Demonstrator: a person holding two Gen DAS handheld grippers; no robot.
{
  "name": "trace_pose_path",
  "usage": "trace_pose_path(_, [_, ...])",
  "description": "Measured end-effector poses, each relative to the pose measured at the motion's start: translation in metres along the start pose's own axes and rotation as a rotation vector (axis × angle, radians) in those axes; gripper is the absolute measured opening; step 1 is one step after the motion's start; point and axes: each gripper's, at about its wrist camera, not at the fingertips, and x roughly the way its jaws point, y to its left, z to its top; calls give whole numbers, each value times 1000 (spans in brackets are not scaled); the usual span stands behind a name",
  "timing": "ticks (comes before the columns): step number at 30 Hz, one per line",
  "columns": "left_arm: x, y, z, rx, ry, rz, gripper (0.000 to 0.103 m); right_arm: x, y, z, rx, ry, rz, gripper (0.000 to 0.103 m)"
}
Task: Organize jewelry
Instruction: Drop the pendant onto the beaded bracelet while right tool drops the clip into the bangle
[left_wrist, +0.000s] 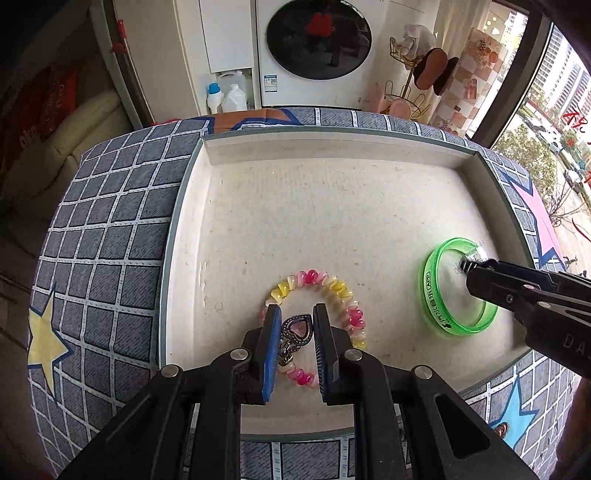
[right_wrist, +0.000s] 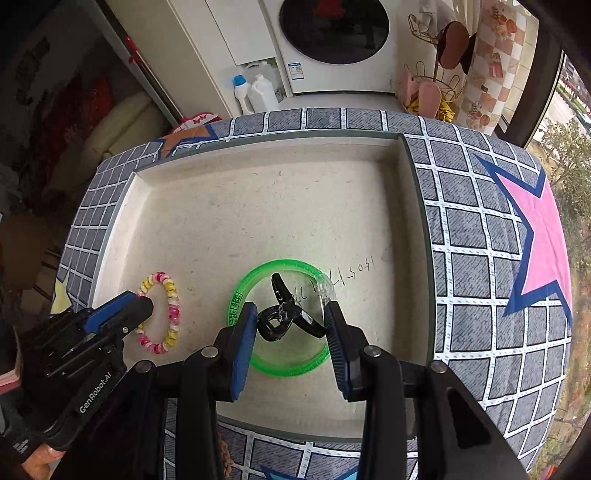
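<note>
A shallow beige-lined tray (left_wrist: 332, 221) (right_wrist: 258, 206) lies on the checked tablecloth. In it rest a pink-and-yellow bead bracelet (left_wrist: 332, 284) (right_wrist: 171, 295) and a clear green bangle (left_wrist: 432, 295) (right_wrist: 295, 369). My left gripper (left_wrist: 297, 310) (right_wrist: 144, 302) points down over the bracelet, shut on a dark-framed heart pendant (left_wrist: 298, 328) with a pink stone. My right gripper (right_wrist: 291, 308) (left_wrist: 469, 273) hangs over the bangle, shut on a black hair clip (right_wrist: 280, 319). In the left wrist view only a tip of the clip shows.
The grey checked cloth with coloured stars (left_wrist: 110, 240) (right_wrist: 480, 240) covers the table around the tray. Beyond the far edge stand a washing machine (left_wrist: 317, 40), detergent bottles (left_wrist: 225, 98) and a gold rack with slippers (left_wrist: 417, 85). A window is to the right.
</note>
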Motion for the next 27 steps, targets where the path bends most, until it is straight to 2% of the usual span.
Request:
trace_pose_path(8, [1, -5, -2, 23, 13, 21, 30, -3, -2, -1, 14, 6, 32, 41])
trace_pose_path(12, [-1, -5, -1, 22, 10, 35, 30, -9, -6, -2, 37, -3, 49, 53])
trace_pose_path(18, [-6, -5, -2, 26, -2, 45, 30, -20, -10, -9, 74, -10, 73, 58])
trace_pose_path(26, [-12, -4, -1, 18, -7, 36, 30, -31, -10, -18, 103, -14, 94, 59])
trace_pose_path(27, [-14, -4, -1, 18, -11, 36, 33, -33, -10, -19, 109, -17, 99, 59])
